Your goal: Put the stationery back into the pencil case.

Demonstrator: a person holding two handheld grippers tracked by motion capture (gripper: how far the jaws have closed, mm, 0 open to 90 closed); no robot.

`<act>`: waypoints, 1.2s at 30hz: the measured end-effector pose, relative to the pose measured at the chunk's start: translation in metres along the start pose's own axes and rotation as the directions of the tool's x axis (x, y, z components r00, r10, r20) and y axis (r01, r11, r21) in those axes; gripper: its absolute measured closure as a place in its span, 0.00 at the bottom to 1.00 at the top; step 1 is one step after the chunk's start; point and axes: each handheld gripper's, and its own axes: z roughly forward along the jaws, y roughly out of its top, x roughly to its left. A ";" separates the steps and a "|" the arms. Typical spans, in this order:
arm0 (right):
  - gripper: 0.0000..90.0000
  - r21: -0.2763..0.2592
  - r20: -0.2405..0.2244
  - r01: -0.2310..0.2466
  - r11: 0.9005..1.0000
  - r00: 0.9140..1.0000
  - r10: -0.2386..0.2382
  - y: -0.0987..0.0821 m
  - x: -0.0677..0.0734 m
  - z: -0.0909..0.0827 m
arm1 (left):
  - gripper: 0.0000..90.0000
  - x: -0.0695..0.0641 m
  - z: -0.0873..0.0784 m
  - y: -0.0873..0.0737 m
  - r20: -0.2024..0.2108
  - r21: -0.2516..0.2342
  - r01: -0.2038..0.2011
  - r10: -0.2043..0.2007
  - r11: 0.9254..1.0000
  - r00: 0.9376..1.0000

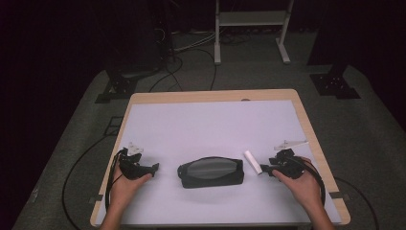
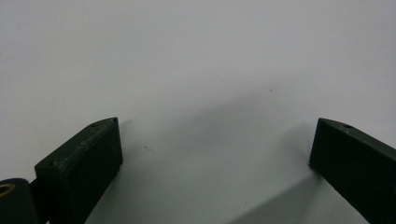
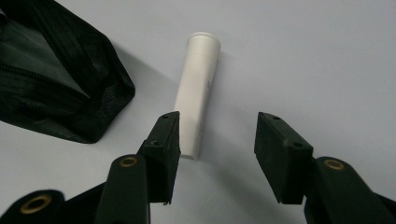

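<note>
Right gripper view: right gripper [image 3: 217,144] jaws apart, white tube [image 3: 197,93] lying on the desk [image 3: 303,56] just ahead, unheld. Black pouch [image 3: 56,88], upper left, lies unzipped. Left gripper [image 2: 215,154] wide apart, empty. Tube not yet grasped; pickup and stowing presumably remain.

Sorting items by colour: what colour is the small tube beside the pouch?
White tube; right gripper view shows it best.

Legible text: none | white tube [image 3: 198,93] by the right gripper's fingers: faint dark specks, unreadable | black pouch [image 3: 51,88]: no label readable
</note>
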 end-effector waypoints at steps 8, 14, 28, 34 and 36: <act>0.58 0.038 -0.019 -0.001 0.999 1.000 0.002 0.010 0.004 0.006 | 0.02 0.000 0.000 0.000 0.005 0.002 0.005 -0.005 1.000 1.000; 0.59 0.076 -0.029 0.002 0.997 1.000 0.000 0.017 0.008 0.013 | 0.02 0.000 0.000 0.000 0.005 0.002 0.005 -0.005 1.000 1.000; 0.64 0.140 -0.009 0.038 0.989 0.999 -0.037 0.026 0.017 0.028 | 0.02 0.000 0.001 0.000 0.005 0.003 0.005 -0.005 1.000 1.000; 0.66 0.146 0.005 0.037 0.989 0.999 -0.038 0.025 0.018 0.033 | 0.02 0.000 0.001 0.000 0.004 0.003 0.004 -0.004 1.000 1.000; 0.66 0.149 0.007 0.045 0.988 0.999 -0.047 0.024 0.018 0.035 | 0.02 0.000 0.001 0.000 0.004 0.003 0.004 -0.004 1.000 1.000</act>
